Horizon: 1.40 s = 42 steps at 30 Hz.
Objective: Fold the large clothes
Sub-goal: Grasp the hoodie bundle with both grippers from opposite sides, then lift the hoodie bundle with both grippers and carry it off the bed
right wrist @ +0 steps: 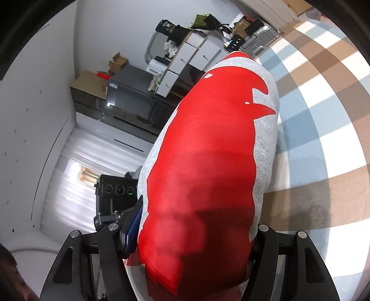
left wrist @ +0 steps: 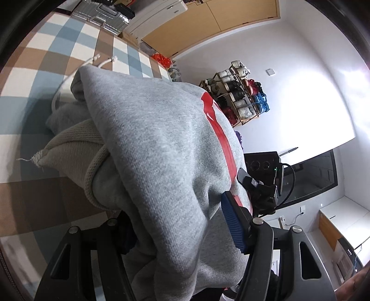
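Observation:
A folded grey hoodie (left wrist: 157, 143) with a red print (right wrist: 208, 162) hangs bundled above the checked rug (left wrist: 46, 58). My left gripper (left wrist: 180, 231) is shut on its grey side. One blue pad (left wrist: 233, 229) presses the cloth and the other finger is buried under it. Beige ribbed trim (left wrist: 69, 148) and white drawstrings (left wrist: 101, 61) stick out on the left. My right gripper (right wrist: 194, 233) is shut on the printed side, with a blue pad (right wrist: 133, 228) showing at the left edge. Each view shows the other gripper's black camera box (left wrist: 261, 164) (right wrist: 118, 189) close beside the bundle.
A silver suitcase (left wrist: 99, 14) and wooden wardrobe doors (left wrist: 208, 20) stand beyond the rug. A rack of shoes (left wrist: 238, 92) is by the white wall. White drawers (right wrist: 192, 55) and a dark low sideboard (right wrist: 129, 104) line another wall. The rug (right wrist: 323, 115) spreads to the right.

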Tool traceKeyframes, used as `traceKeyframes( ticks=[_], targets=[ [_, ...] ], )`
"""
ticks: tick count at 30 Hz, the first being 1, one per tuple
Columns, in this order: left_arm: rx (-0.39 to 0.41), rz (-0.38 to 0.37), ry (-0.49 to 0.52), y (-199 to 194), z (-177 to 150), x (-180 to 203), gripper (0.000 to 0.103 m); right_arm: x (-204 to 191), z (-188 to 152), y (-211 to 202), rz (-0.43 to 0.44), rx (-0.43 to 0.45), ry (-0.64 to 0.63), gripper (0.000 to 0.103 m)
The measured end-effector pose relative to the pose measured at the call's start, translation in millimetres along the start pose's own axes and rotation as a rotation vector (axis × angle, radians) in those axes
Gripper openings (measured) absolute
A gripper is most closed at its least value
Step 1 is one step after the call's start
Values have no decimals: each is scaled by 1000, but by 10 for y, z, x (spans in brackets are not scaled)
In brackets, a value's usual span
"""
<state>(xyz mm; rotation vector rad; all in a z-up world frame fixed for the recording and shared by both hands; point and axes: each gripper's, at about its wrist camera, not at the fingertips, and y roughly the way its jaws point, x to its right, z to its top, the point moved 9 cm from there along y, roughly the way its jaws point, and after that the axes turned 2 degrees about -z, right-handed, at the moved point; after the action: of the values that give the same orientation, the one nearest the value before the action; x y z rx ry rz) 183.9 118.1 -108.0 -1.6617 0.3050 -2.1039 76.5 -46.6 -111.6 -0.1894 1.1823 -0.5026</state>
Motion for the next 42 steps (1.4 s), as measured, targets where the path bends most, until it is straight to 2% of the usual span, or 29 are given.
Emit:
traceKeyframes(
  ticks=[7,10,14,18,20,25,28,31,34,36,39,42],
  targets=[
    [25,67,39,-320,24,326,59,-564,128,-59,4,12,-55,68],
    [40,112,72,-564,48,500,59,-839,153,-48,18,17,-95,68],
    [61,144,60,-978,146,680,59,-1256,211,64,62,18,-119,68],
    [99,208,67,-1398,205,798,59,-1703,239,299,114,9,-133,68],
    [129,213,51,-1658,243,816,59,-1947,264,475,139,1,-147,68],
    [207,304,27,-2417,320,685,59,-2552,256,1012,189,-44,-190,68],
    [244,340,-15,-2871,328,535,59,-2932,174,1483,228,-88,-195,68],
    [286,412,-43,-3350,342,364,60,-3201,50,1965,275,-138,-181,68],
    [333,450,-64,-3481,387,223,60,-3349,-71,2450,330,-186,-146,68],
    [354,472,-96,-3569,334,-62,60,-3349,-168,2704,358,-208,-127,68],
    [328,510,-184,-3470,172,-747,60,-3024,-470,3269,307,-274,-83,70],
    [283,495,-381,-3268,-159,-1710,59,-2406,-884,3785,133,-391,-48,71]
  ],
)
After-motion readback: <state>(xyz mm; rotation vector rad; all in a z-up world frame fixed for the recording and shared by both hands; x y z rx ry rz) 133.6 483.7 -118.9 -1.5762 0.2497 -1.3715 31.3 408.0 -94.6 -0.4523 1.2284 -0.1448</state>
